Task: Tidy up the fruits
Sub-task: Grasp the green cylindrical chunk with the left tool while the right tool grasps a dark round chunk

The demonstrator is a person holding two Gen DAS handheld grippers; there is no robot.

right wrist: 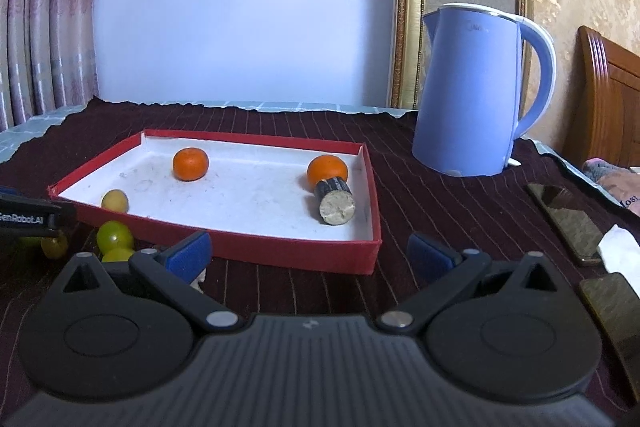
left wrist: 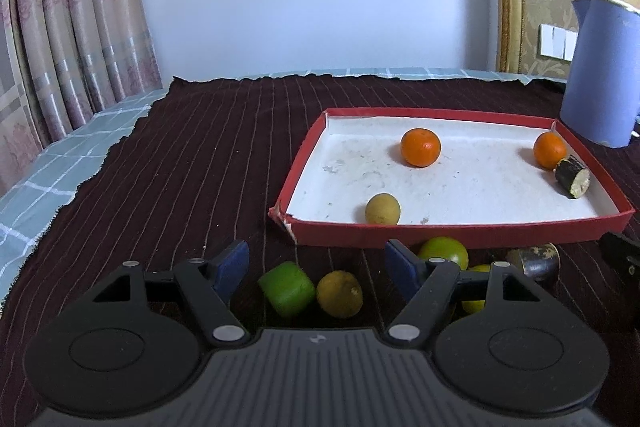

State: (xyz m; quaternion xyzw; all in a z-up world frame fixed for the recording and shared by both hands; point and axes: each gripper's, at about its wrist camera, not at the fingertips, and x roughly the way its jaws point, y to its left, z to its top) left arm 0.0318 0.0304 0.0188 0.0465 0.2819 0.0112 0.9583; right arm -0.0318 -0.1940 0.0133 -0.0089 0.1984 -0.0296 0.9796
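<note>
A red-walled white tray holds two oranges, a small yellow fruit and a dark cut cane piece. On the cloth in front of it lie a green cylinder piece, a yellowish fruit, a green fruit and a dark round piece. My left gripper is open, empty, over the green piece and yellowish fruit. My right gripper is open and empty, before the tray's near right corner.
A blue electric kettle stands behind the tray's right side. Two phones and a white tissue lie at the right. A dark striped cloth covers the table; a curtain hangs at the left.
</note>
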